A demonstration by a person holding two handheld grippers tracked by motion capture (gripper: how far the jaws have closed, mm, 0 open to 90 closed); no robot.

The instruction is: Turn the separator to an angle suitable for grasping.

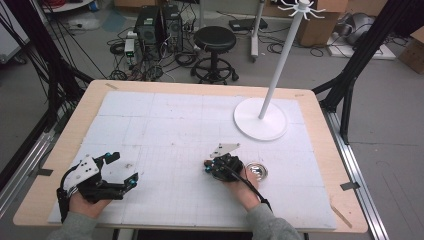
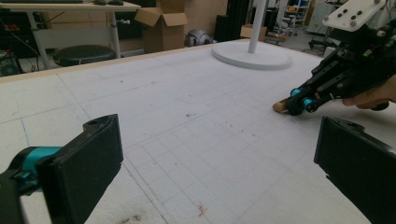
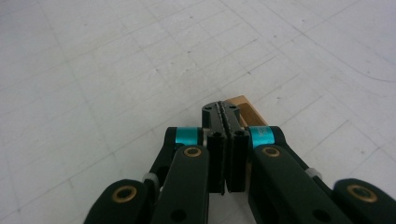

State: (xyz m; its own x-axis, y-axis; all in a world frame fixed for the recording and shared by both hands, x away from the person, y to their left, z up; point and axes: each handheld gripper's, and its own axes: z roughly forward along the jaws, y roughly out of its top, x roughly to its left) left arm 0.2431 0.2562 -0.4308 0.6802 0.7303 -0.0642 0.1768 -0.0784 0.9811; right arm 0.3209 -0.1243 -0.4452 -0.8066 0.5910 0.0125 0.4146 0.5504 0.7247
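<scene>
My left gripper [image 1: 124,169] rests at the front left of the white mat [image 1: 165,125], held by a hand, its jaws wide open with nothing between them [image 2: 219,154]. My right gripper [image 1: 206,165] sits front centre, jaws pressed together [image 3: 225,112] and tips down on the mat. A small tan wooden piece [image 3: 248,112] lies on the mat just beyond and beside those shut tips, partly hidden by them. In the left gripper view the same wooden piece [image 2: 280,106] pokes out at the right gripper's tip [image 2: 296,103].
A small shiny metal dish [image 1: 256,171] sits just right of the right hand. A white stand with a round base [image 1: 260,120] and a tall pole rises at the back right of the mat. Beyond the table are a stool [image 1: 215,40], computers and cables.
</scene>
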